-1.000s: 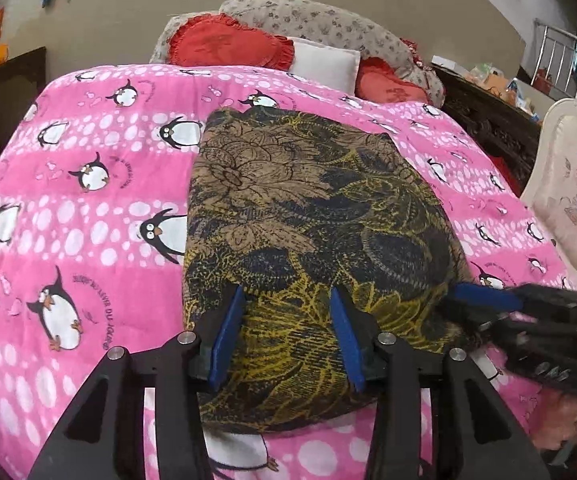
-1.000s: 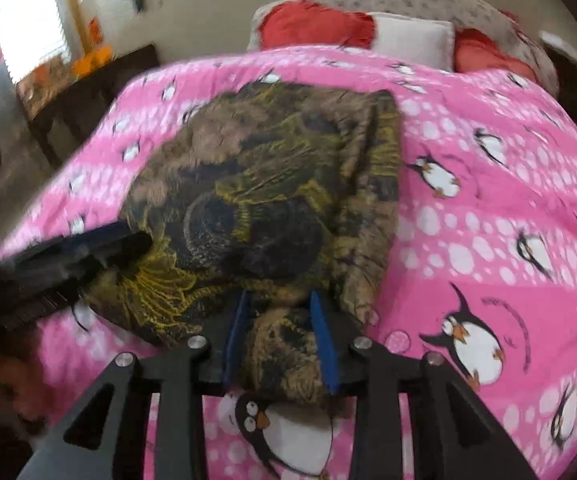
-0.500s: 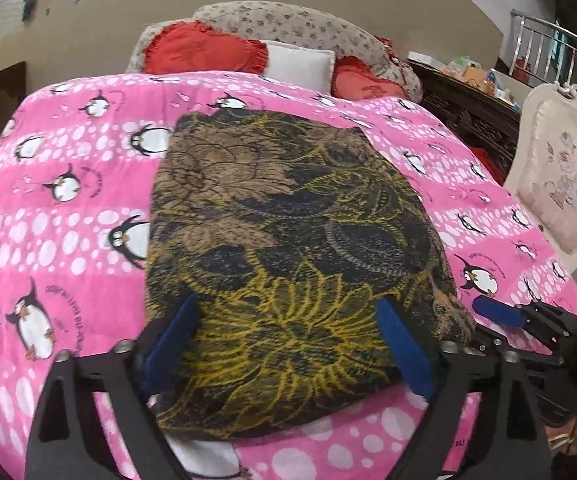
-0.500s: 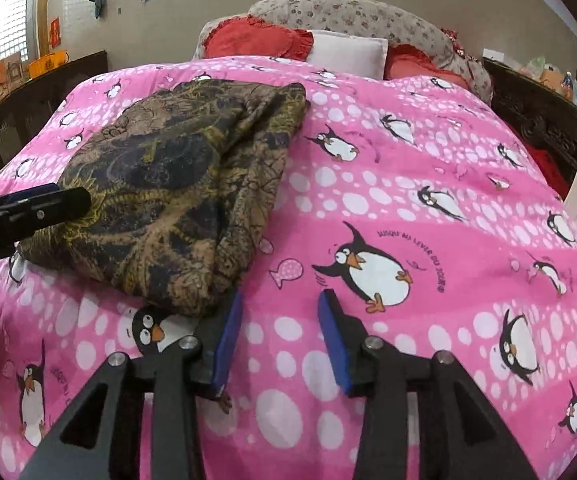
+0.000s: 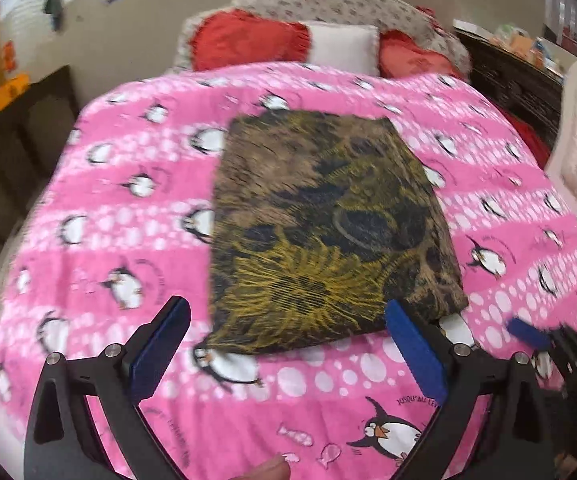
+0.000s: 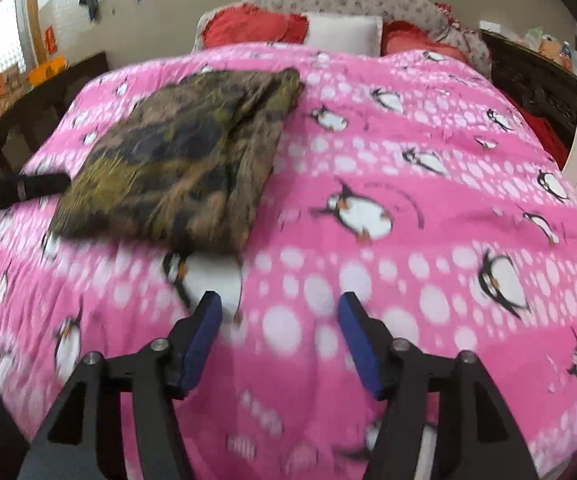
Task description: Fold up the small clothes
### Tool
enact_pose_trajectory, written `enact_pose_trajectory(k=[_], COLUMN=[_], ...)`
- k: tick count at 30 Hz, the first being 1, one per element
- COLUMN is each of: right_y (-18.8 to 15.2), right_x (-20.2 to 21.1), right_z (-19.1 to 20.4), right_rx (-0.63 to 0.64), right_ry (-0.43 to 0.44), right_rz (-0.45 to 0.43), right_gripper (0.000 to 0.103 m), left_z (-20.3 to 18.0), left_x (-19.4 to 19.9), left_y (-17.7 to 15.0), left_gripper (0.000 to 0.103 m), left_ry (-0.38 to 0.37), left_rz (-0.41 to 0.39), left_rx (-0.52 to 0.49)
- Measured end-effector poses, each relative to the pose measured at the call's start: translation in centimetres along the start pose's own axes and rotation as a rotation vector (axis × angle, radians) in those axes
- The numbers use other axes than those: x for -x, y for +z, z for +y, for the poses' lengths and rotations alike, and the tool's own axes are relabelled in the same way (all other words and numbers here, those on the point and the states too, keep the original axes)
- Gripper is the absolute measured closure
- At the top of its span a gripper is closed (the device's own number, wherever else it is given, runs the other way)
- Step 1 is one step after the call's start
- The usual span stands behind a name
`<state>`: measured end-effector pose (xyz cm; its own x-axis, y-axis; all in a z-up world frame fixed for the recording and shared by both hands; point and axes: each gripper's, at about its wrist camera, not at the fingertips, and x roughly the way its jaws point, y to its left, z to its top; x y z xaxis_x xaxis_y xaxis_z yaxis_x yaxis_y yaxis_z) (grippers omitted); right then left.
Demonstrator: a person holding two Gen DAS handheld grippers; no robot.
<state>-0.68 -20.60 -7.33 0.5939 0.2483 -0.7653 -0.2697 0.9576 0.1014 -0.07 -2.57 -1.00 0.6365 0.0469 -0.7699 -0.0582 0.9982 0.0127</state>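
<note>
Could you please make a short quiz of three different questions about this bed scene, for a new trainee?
1. True or false: the left gripper is shut on the folded brown-and-yellow patterned garment.
2. Multiple choice: on what does the garment lie? A. a wooden table; B. the pink penguin-print bedspread; C. a white chair.
3. Fill in the missing word: the right gripper is ____, with only bedspread showing between its blue pads.

Key:
1. False. Its jaws stand wide apart and hold nothing.
2. B.
3. open. The garment lies ahead of it and to its left, untouched.
</note>
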Motion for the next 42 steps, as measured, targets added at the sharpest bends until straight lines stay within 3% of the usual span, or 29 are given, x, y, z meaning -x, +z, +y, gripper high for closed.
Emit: enact_pose_trajectory(k=[3, 9, 23, 35, 42], right_y=[-0.1, -0.6, 0.2, 0.2, 1.2], right_x=[1.8, 5.0, 5.9, 3.7, 2.7], right_z=[0.1, 0.9, 3.2, 4.1, 5.2], right_rx=[-0.033, -0.12, -0.042, -0.022, -0.012], right_ry=[0.026, 0.012, -0.021, -0.057, -0.125], right_rz=[0.04, 0.008, -0.01, 0.058, 0.084], right_gripper=[0.038, 0.035, 0.035, 0.035, 0.035], left_z=[0.2, -0.3, 0.7, 2.2, 3.5], left_x=[1.1, 1.8, 2.0, -1.8, -5.5], left_y=[0.3, 0.2, 0.1, -0.4, 0.3], left_gripper=[0.02, 0.02, 0.02, 0.02, 0.02], left_ry=[0.023, 0.017, 0.006, -0.044, -0.095], left_rz=[-0.01, -0.012, 0.002, 0.073, 0.142], left_rx=[0.015, 0.018, 0.062, 0.108, 0.13])
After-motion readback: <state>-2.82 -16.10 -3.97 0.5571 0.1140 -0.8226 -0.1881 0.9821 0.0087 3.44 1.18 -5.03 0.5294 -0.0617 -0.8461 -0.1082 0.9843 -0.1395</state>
